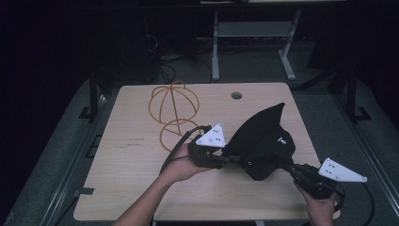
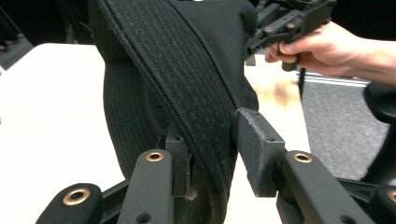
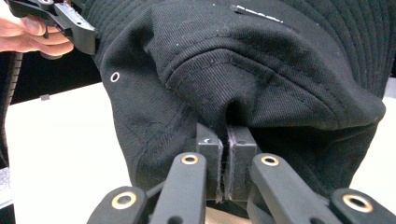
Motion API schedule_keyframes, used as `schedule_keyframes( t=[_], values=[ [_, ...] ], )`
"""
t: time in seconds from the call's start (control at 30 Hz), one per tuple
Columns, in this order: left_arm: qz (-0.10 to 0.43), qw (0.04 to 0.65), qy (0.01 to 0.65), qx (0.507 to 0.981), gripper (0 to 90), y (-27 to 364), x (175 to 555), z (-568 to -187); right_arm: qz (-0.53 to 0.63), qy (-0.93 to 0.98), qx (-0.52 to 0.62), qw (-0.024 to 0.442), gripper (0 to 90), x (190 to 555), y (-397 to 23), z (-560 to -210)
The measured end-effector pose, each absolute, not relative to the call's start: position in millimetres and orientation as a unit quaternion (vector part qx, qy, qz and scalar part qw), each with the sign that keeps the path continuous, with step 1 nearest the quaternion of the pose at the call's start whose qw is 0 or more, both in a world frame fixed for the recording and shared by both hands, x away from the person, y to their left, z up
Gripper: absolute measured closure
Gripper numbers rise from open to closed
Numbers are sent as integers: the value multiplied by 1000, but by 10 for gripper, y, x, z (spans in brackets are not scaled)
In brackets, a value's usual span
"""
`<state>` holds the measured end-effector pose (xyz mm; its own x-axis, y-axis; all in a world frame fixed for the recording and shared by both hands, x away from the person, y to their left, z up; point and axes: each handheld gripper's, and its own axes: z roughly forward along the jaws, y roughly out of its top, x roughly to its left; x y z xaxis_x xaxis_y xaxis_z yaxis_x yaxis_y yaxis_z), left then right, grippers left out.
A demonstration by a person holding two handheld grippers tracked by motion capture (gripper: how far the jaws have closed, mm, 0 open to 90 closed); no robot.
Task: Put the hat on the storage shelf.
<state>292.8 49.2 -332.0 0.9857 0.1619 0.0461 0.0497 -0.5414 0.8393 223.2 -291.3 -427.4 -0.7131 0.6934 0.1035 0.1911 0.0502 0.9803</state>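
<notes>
Starting at the left of the table, an orange wire stand sits near the far edge, toward the far left corner, untouched. Nearer the middle, the left tool pinches the black cap by its inner sweatband, and the left gripper view shows that woven band running up between the two jaws, which press on it from either side. The cap hangs in the air above the right half of the table, between the two tools, its brim pointing up and away toward the far right corner. At the right, near the front right corner, the right tool grips the cap's rear; in the right gripper view its jaws are pressed together on a fold of cloth. The stand lies to the far left of the cap, beyond the left hand, so the left tool is the nearer one, and any carry toward it would run leftward and away. The high view gives that spacing; the gripper views give the grips, plus an eyelet and a small white mark.
</notes>
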Motion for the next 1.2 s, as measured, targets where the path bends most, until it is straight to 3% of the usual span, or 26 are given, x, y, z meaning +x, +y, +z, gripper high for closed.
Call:
schedule_keyframes(
  t=[0.3,1.2],
  values=[
    [77,454,57,886,556,557,2866,-3322,610,694,320,207,866,2235,-2992,-4244],
    [90,435,78,893,473,941,2708,-3532,607,693,311,233,869,2341,-3089,-3795]
  ],
)
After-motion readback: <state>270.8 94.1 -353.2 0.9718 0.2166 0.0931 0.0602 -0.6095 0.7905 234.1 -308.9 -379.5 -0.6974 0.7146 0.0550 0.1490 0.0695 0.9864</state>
